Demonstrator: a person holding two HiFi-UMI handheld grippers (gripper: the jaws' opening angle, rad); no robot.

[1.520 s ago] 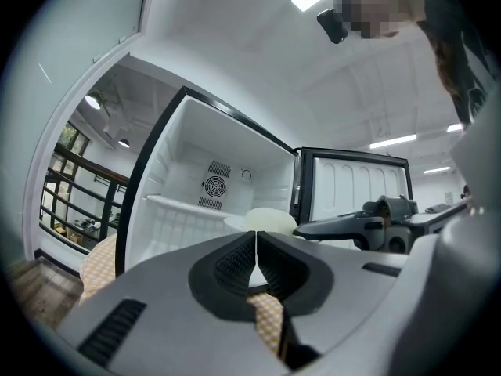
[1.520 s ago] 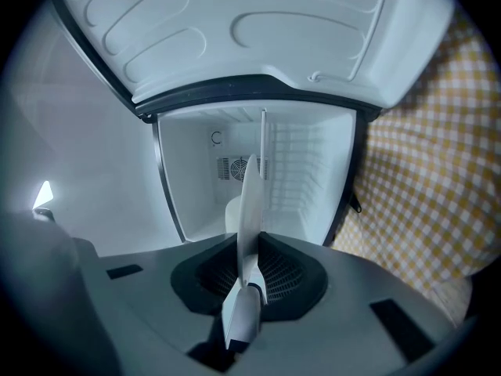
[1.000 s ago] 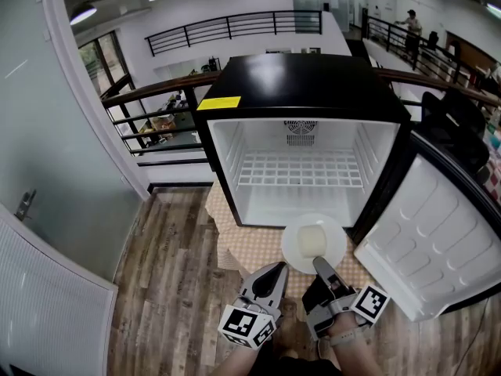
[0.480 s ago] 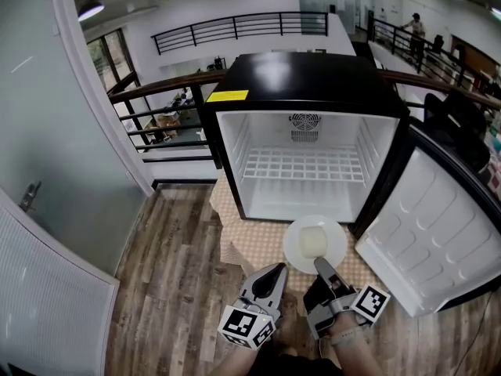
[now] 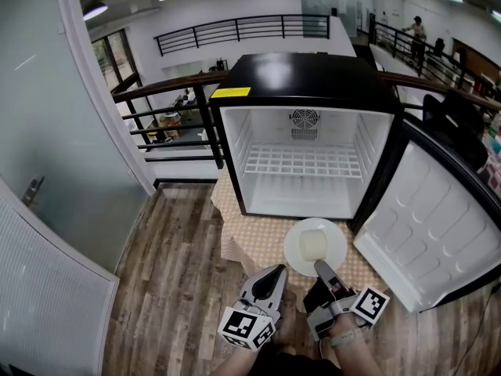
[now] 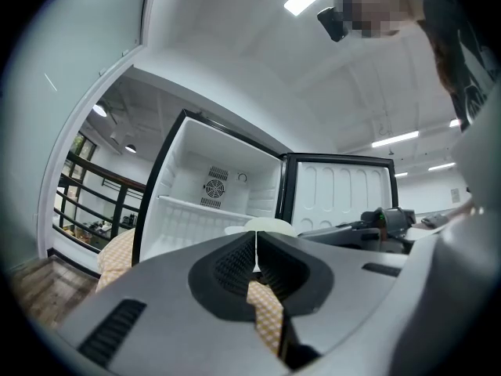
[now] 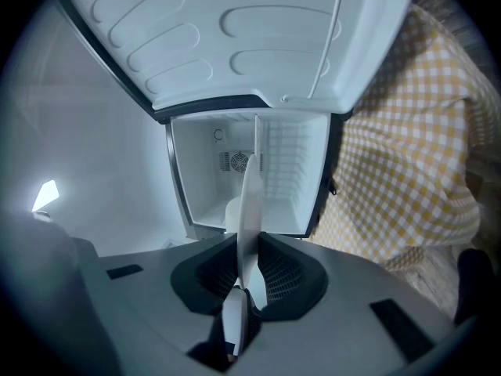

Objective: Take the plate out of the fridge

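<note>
Looking down through the head view, I see my right gripper (image 5: 322, 269) clamped on the near rim of the round white plate (image 5: 337, 247). The plate is outside the black mini fridge with a white interior (image 5: 305, 171), over the yellow checked tablecloth (image 5: 254, 245) and beside the open white-lined door (image 5: 423, 233). A pale yellowish block (image 5: 313, 245) lies on it. My left gripper (image 5: 276, 272) hangs alongside, off the plate.

In the left gripper view, its jaws meet with nothing between them.

In the right gripper view, the plate's rim stands edge-on, pinched between the jaws.
</note>
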